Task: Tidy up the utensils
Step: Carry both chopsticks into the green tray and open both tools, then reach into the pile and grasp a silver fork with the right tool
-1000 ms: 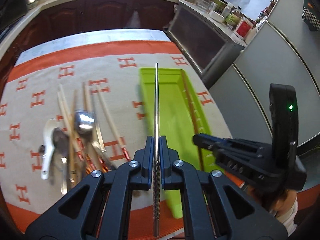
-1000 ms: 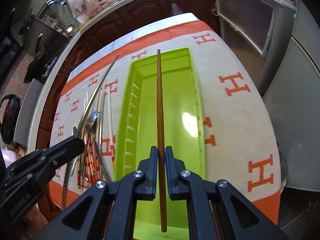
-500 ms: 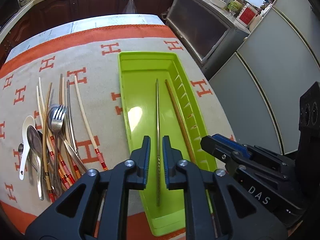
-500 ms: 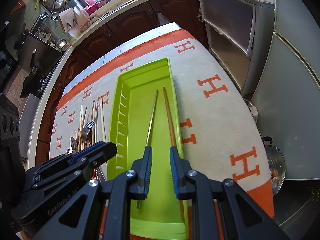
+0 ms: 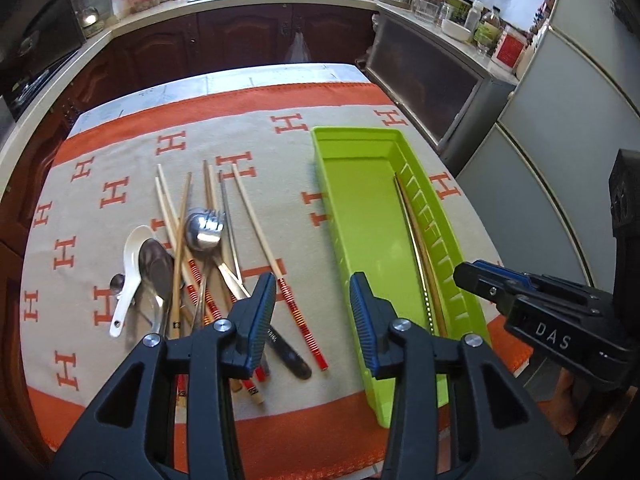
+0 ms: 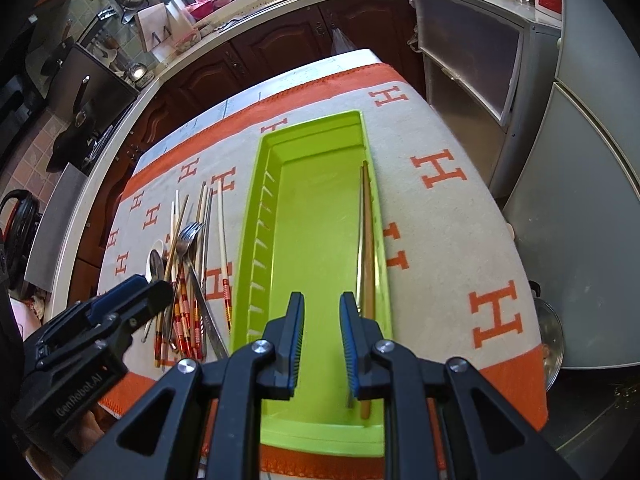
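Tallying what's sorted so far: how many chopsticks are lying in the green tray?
2. A metal chopstick and a wooden chopstick lie side by side along one long wall of the green tray, on the side away from the utensil pile. None seem hidden.

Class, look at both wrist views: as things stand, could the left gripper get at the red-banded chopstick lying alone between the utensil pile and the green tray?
Probably yes. The left gripper is empty, its jaws opening, and the red-banded chopstick lies just beneath them, clear of the utensil pile and the green tray; nothing covers it.
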`<state>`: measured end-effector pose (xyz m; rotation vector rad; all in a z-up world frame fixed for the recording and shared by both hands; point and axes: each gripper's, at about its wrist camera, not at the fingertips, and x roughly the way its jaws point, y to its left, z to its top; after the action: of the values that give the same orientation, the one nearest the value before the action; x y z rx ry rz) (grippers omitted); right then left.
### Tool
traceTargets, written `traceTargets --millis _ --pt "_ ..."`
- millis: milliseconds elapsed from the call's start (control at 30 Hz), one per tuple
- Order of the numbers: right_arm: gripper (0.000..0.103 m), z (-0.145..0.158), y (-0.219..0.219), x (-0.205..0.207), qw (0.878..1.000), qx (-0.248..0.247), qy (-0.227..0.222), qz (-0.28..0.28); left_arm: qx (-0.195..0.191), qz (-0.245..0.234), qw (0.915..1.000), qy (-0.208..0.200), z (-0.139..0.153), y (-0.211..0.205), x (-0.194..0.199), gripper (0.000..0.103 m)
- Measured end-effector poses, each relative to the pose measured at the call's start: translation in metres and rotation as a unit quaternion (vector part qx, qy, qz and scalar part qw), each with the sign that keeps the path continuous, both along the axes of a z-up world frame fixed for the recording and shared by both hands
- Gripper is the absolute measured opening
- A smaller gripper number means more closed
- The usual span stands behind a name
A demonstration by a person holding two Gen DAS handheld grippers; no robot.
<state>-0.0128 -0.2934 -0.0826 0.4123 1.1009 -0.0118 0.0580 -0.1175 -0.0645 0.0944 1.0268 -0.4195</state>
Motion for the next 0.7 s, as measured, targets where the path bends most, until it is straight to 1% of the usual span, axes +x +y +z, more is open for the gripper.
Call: traceTargets --millis 67,133,300,467,600,700 --pt "0.018 0.001 0.007 -0.002 1.000 -0.003 0.001 0.007 -0.018 0.013 0.9997 0.000 0.003 0.013 -0.001 0.035" --pt "0.018 0.002 0.013 -0.004 1.000 -0.005 0.001 0.012 -0.028 0.029 0.9992 -0.002 0.007 0.027 -0.001 0.035" --pt "0.018 0.008 0.032 -0.008 0.999 -0.013 -0.003 0.029 -0.027 0.042 0.9987 -0.006 0.012 0.047 -0.005 0.035" --pt "0.018 0.012 0.048 -0.007 0.999 -0.020 -0.005 0.048 -0.031 0.053 0.9979 -0.021 0.019 0.067 -0.011 0.035" --pt "0.018 0.014 0.064 -0.002 0.998 -0.023 -0.002 0.064 -0.019 0.065 0.9972 -0.032 0.026 0.083 -0.013 0.035" --pt "0.019 0.016 0.074 0.003 0.997 -0.027 -0.002 0.076 -0.030 0.073 0.9961 -0.039 0.031 0.101 -0.016 0.035"
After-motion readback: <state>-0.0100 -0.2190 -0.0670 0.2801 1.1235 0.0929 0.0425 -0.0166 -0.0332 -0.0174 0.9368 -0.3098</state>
